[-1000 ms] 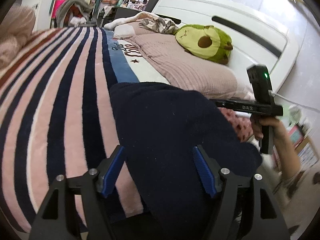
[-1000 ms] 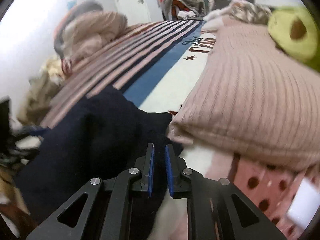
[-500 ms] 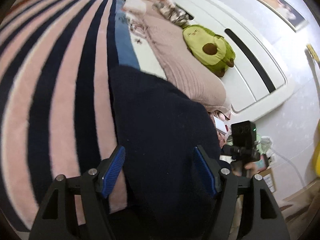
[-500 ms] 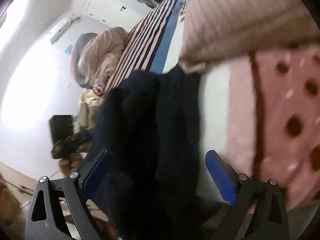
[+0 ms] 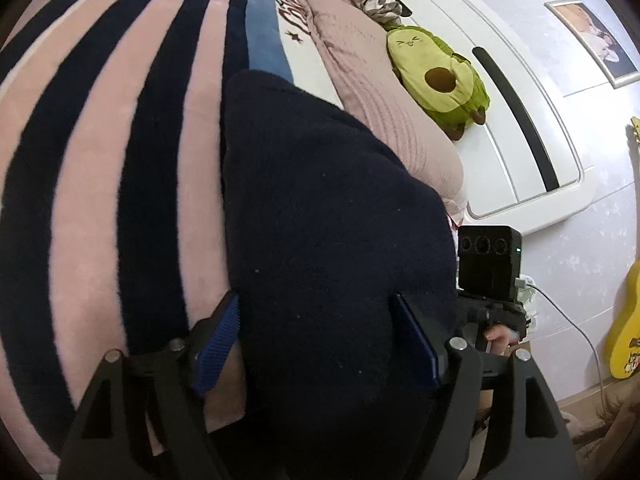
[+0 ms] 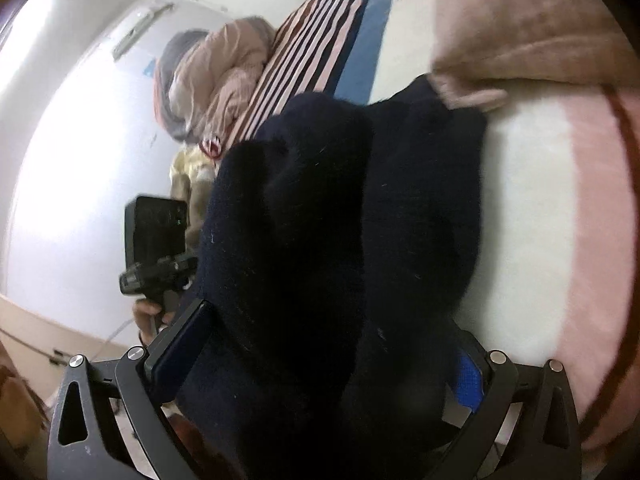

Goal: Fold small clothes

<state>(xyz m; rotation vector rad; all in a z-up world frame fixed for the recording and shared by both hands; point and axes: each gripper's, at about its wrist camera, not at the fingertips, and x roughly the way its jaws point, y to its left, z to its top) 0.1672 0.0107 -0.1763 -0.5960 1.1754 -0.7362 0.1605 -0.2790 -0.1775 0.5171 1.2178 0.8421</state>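
left wrist: left claw (image 5: 316, 336) apart over navy garment (image 5: 328, 208); right claw (image 6: 320, 356) likewise apart.

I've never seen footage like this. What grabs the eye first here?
A dark navy garment fills the middle of both views, lying on a pink-and-navy striped blanket between the wide-open fingers of the left gripper and right gripper. Behind it, a green avocado plush rests against the white headboard.

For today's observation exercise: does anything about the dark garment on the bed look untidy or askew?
Yes. The navy garment is bunched into thick uneven humps instead of lying flat, and its far corner is tucked under the edge of the pink ribbed pillow. Both grippers' jaws stand wide open around it, so nothing is smoothing it.
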